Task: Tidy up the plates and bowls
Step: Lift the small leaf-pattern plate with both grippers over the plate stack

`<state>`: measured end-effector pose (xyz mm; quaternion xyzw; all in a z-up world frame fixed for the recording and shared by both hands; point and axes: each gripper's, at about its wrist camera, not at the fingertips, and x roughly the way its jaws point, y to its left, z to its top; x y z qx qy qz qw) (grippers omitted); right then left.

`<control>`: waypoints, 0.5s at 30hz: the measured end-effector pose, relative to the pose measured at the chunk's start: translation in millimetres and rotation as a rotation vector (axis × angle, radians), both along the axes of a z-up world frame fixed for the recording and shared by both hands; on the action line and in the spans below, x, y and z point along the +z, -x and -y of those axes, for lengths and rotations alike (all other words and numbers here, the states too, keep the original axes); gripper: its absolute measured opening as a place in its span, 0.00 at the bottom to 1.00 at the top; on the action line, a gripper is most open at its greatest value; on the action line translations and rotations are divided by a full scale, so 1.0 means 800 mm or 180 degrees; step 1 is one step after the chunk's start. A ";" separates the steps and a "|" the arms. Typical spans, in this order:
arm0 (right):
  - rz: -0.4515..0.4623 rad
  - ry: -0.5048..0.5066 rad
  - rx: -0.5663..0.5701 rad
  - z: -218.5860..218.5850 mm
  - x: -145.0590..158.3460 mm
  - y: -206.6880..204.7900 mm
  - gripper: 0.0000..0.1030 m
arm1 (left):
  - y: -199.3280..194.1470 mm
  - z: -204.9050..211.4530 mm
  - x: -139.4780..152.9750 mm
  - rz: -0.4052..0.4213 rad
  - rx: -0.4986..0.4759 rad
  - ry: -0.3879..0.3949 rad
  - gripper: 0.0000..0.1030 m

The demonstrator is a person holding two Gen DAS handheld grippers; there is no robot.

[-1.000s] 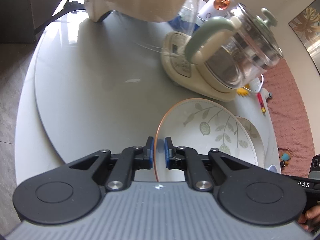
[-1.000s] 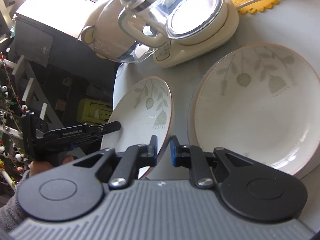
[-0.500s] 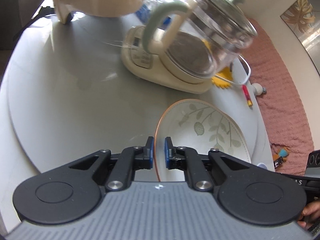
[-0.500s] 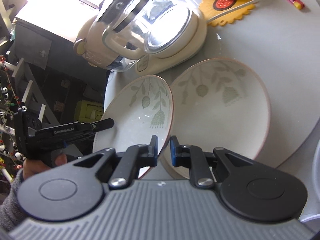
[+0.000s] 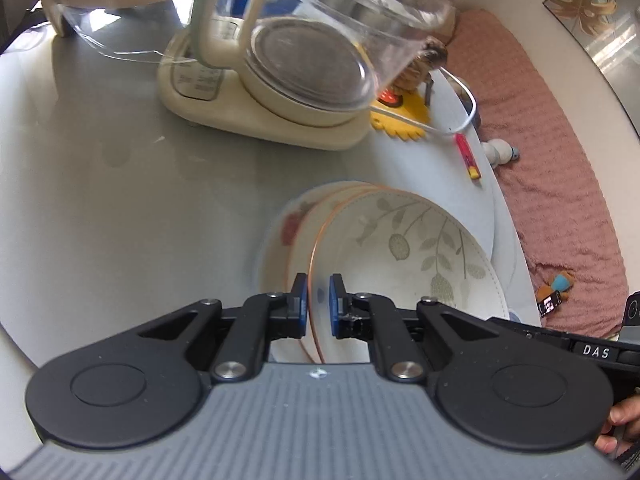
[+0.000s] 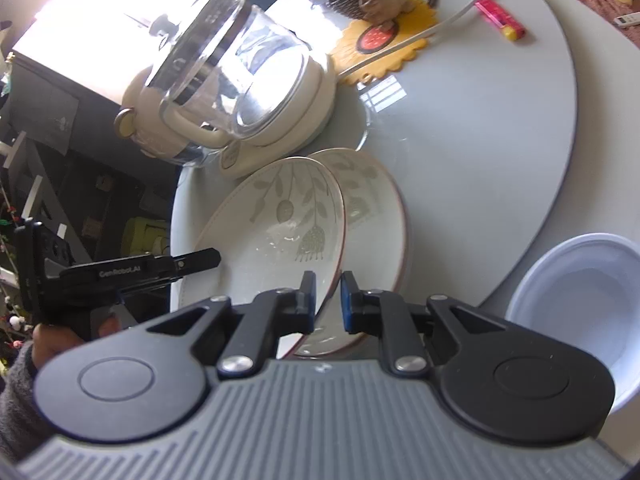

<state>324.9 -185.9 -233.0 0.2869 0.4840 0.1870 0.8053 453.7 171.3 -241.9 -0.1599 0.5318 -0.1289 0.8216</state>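
Note:
Both grippers hold one white plate with a leaf pattern and a brown rim (image 6: pixel 280 236), on opposite edges. My left gripper (image 5: pixel 318 306) is shut on its near rim in the left wrist view, where the plate (image 5: pixel 408 256) tilts over a second, matching plate (image 5: pixel 288 232) on the grey table. My right gripper (image 6: pixel 328 300) is shut on the other rim. In the right wrist view the held plate overlaps the lower plate (image 6: pixel 372 216). A pale blue bowl (image 6: pixel 580 300) stands at the right.
A glass kettle on a cream base (image 5: pixel 288 80) stands just behind the plates, also in the right wrist view (image 6: pixel 240 92). A yellow mat with a figurine (image 6: pixel 380 32), a white cable and a red lighter (image 6: pixel 500 18) lie beyond. The table edge (image 5: pixel 500 216) is at the right.
Both grippers have carried the held plate across the table until it hangs over the second plate. The blue bowl has come into the right wrist view.

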 end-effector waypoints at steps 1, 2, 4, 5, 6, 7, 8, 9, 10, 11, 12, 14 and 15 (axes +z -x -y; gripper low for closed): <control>-0.0003 -0.0019 -0.0030 0.003 -0.001 0.001 0.15 | 0.001 0.006 -0.002 -0.0012 -0.0006 0.0001 0.12; -0.0002 -0.0031 -0.0064 0.007 -0.002 0.004 0.15 | 0.000 0.009 -0.004 -0.0029 -0.0008 0.0003 0.12; 0.0005 -0.0028 -0.0108 0.011 -0.003 0.007 0.15 | 0.000 0.017 -0.009 -0.0054 -0.0024 -0.0015 0.12; 0.0001 -0.0022 -0.0128 0.013 -0.004 0.008 0.15 | -0.001 0.021 -0.011 -0.0067 -0.0039 -0.0028 0.12; -0.0005 -0.0016 -0.0146 0.015 -0.005 0.009 0.15 | -0.002 0.024 -0.014 -0.0079 -0.0051 -0.0039 0.12; -0.0013 -0.0010 -0.0159 0.017 -0.006 0.009 0.15 | -0.004 0.028 -0.017 -0.0095 -0.0057 -0.0042 0.12; -0.0027 -0.0006 -0.0174 0.018 -0.008 0.009 0.15 | -0.005 0.029 -0.019 -0.0114 -0.0050 -0.0023 0.12; -0.0044 -0.0001 -0.0196 0.021 -0.009 0.009 0.15 | -0.007 0.030 -0.022 -0.0136 -0.0036 0.0007 0.12; -0.0052 0.0000 -0.0215 0.022 -0.010 0.009 0.15 | -0.008 0.030 -0.025 -0.0147 -0.0019 0.0024 0.12; -0.0055 -0.0009 -0.0232 0.023 -0.011 0.009 0.15 | -0.011 0.032 -0.028 -0.0159 -0.0007 0.0018 0.12; -0.0058 -0.0025 -0.0253 0.024 -0.012 0.010 0.15 | -0.013 0.034 -0.031 -0.0172 -0.0002 -0.0004 0.12; -0.0065 -0.0027 -0.0292 0.023 -0.013 0.009 0.15 | -0.017 0.039 -0.036 -0.0163 -0.0009 -0.0044 0.13; -0.0066 -0.0017 -0.0305 0.023 -0.014 0.009 0.15 | -0.018 0.039 -0.037 -0.0160 -0.0002 -0.0050 0.13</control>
